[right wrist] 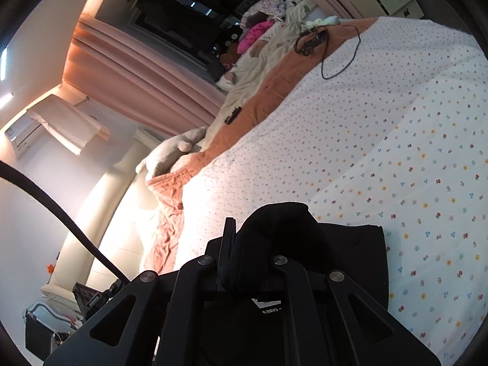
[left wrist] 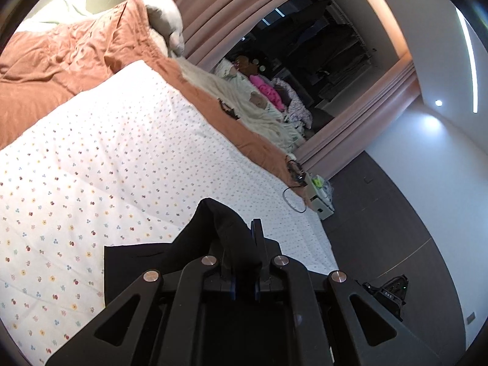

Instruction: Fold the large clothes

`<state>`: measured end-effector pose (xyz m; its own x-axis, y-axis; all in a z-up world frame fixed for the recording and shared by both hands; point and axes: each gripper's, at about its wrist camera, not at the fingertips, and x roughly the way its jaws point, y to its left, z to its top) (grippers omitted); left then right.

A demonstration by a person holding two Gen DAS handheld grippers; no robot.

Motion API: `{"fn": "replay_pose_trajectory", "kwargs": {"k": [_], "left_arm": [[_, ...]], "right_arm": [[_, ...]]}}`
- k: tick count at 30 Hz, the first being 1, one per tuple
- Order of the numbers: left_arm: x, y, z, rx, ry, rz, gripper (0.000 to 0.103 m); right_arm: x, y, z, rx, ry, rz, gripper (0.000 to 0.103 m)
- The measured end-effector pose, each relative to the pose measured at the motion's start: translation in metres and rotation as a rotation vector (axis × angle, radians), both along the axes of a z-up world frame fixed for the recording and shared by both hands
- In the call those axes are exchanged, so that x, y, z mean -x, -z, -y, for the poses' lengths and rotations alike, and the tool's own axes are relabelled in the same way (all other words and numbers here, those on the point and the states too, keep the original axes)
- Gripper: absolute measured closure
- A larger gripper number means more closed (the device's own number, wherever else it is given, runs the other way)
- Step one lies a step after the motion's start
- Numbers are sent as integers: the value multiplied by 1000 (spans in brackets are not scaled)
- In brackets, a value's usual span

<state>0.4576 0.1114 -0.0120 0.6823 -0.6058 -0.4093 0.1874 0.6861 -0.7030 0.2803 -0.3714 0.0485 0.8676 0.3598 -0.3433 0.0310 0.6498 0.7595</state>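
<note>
Left claw (left wrist: 244, 238) clamped tight on bunched black garment (left wrist: 137, 262), cloth trailing toward 8 o'clock over floral sheet (left wrist: 106, 158) on bed

Right claw (right wrist: 244, 238) pinched closed on same black garment (right wrist: 350, 253), fabric humped over fingers, spreading toward 4 o'clock; white label near 6 o'clock

Orange blanket (left wrist: 61, 61) at 11 o'clock

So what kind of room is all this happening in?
Most likely a bedroom in a home. There is a bed covered by a floral sheet over an orange duvet, pink curtains along the window, and a small bedside drawer unit beyond the bed.
</note>
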Motion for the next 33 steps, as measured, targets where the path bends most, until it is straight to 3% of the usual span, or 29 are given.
{"fn": "replay_pose_trajectory", "kwargs": {"k": [12,14,15,16,17,20,24,33], "left_arm": [[-58,79,3,-29,-41,-167,93],[-67,90,3,-17,-33,-206,88],[-70,95,3,-12,-33,-228,83],[-71,97,3,-18,-39,-243,78],[-73,99,3,-27,-45,-251,66],[-67,93,-1,-42,-77,-217,7],[-55,91,-14,-23,-112,-208,4],[-7,101,-26,-88,-95,-250,4]], "right_arm": [[-72,19,-20,34,3,-146,94],[-77,19,-24,49,-2,-170,83],[-78,17,-25,56,2,-180,59],[-80,16,-26,59,4,-179,24],[-78,13,-27,59,5,-167,14],[-71,12,-27,58,4,-166,12],[-55,18,-27,74,11,-212,12],[12,22,-29,122,26,-285,12]]}}
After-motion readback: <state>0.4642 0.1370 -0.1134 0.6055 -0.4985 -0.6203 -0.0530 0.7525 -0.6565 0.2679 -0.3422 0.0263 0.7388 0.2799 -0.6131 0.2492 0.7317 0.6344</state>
